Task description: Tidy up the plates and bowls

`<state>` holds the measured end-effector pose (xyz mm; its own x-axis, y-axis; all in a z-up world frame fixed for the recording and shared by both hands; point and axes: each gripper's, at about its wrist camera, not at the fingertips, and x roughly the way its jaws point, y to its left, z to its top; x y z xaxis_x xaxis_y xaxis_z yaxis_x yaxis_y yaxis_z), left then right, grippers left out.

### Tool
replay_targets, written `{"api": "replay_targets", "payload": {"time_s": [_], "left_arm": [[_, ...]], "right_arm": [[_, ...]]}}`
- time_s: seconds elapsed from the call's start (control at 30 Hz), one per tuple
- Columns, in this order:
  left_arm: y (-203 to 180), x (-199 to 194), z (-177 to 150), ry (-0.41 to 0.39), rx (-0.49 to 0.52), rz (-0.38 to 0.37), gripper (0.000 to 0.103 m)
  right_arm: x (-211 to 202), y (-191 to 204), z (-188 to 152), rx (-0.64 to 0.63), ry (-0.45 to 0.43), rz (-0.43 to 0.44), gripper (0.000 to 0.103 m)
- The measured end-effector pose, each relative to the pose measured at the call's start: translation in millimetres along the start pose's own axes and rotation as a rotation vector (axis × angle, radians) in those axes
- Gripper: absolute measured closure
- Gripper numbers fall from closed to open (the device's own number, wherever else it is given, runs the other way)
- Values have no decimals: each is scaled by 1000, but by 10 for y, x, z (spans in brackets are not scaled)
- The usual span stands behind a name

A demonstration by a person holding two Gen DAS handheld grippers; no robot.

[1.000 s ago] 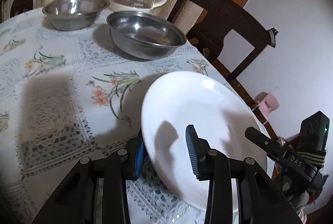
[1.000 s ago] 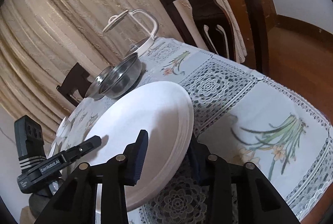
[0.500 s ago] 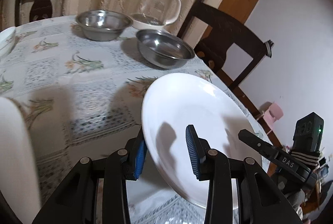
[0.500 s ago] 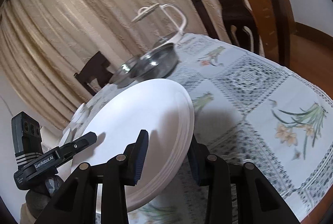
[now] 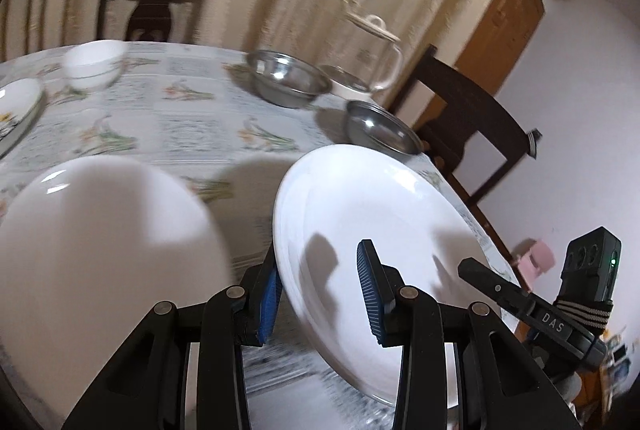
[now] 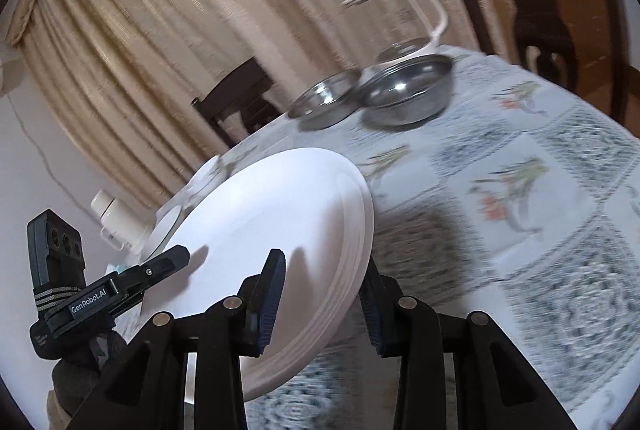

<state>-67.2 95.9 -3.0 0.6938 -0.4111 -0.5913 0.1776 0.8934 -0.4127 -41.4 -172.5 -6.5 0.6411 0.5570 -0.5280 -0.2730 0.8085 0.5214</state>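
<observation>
Spanning the space between both tools, the white plate hangs tilted above the tablecloth, each gripper pinching an opposite rim, probably to share its weight. The left gripper is closed on the near rim, pads either side; the right gripper grips the far edge likewise. A second white plate lies at eight o'clock, a likely stacking spot. Two steel bowls and a glass kettle stand toward one o'clock, a small white bowl at ten, all well apart from the path.
</observation>
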Motion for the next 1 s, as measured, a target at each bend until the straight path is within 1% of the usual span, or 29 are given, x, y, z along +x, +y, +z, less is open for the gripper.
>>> {"api": "replay_targets", "payload": {"time_s": [0.2, 0.4, 0.67, 0.83, 1.0], "left_arm": [[373, -313, -46, -53, -44, 57, 66], [774, -537, -155, -69, -109, 98, 66], [1091, -669, -232, -74, -154, 122, 66], [1242, -686, -259, -70, -182, 126, 66], [1359, -679, -279, -64, -204, 126, 66]], "right_arm": [[254, 352, -69, -52, 55, 37, 64], [499, 642, -135, -85, 109, 64, 64], [695, 865, -201, -119, 150, 65, 64], [801, 938, -252, -124, 181, 55, 64], [846, 1009, -260, -138, 187, 49, 64]]}}
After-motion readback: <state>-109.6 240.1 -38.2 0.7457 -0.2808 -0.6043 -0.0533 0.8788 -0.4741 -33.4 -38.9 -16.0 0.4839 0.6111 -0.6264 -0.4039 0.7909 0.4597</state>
